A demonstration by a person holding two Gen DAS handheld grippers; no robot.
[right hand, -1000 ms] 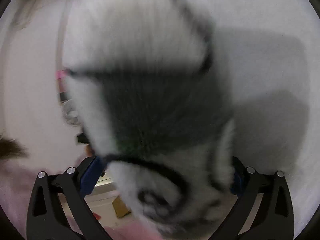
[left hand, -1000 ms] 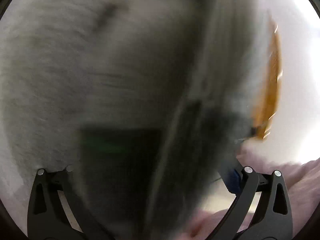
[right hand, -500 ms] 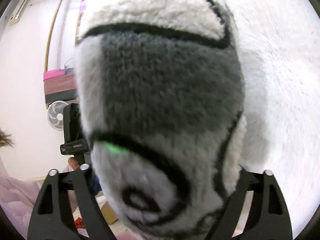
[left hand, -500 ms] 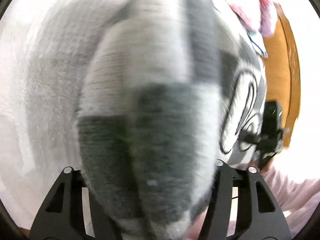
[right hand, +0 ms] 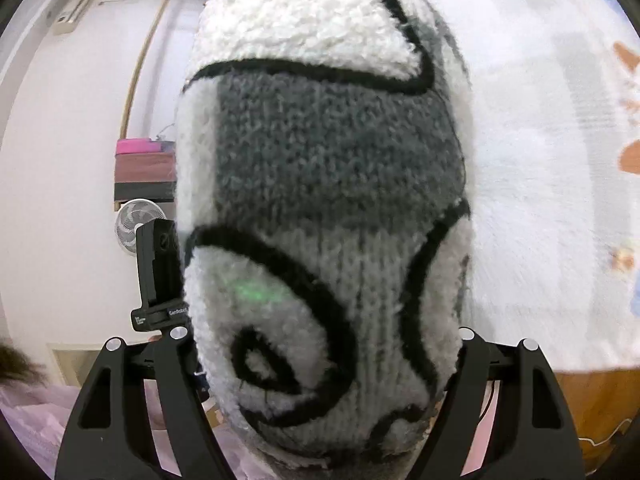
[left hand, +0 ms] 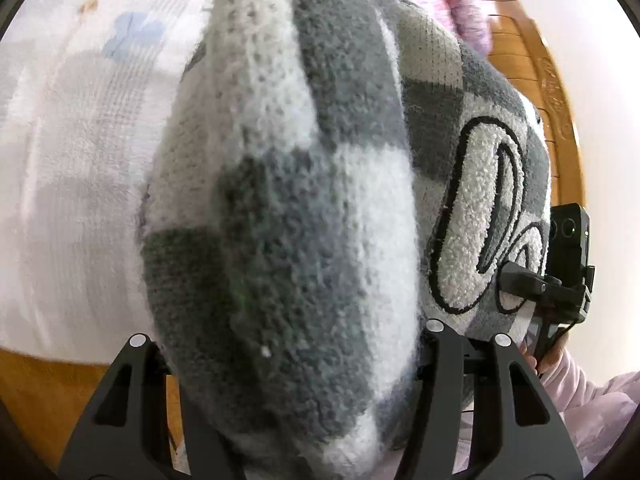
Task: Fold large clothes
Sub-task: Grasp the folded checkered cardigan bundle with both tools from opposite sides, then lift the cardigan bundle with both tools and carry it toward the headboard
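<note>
A thick grey-and-white checked knit sweater (left hand: 300,200) with black-outlined white lettering fills both views. A bunched fold of it sits between the fingers of my left gripper (left hand: 286,336), which press on it from both sides. My right gripper (right hand: 322,336) holds another bunch of the same sweater (right hand: 332,152); its jaws are closing on the fabric between them. The sweater hangs above the white bed cover (left hand: 72,160). Each gripper's camera block shows in the other's view, the right one (left hand: 568,264) and the left one (right hand: 156,272), close together.
The white fluffy bed cover (right hand: 540,160) lies below on an orange wooden bed frame (left hand: 540,100). A pink fluffy garment (left hand: 460,0) is at the top. A person's pink sleeve (left hand: 592,408) is at the lower right. A white fan (right hand: 136,224) stands by the wall.
Both grippers went from wide open to clamped on bunches of the sweater and rose with it off the bed. The blur has cleared.
</note>
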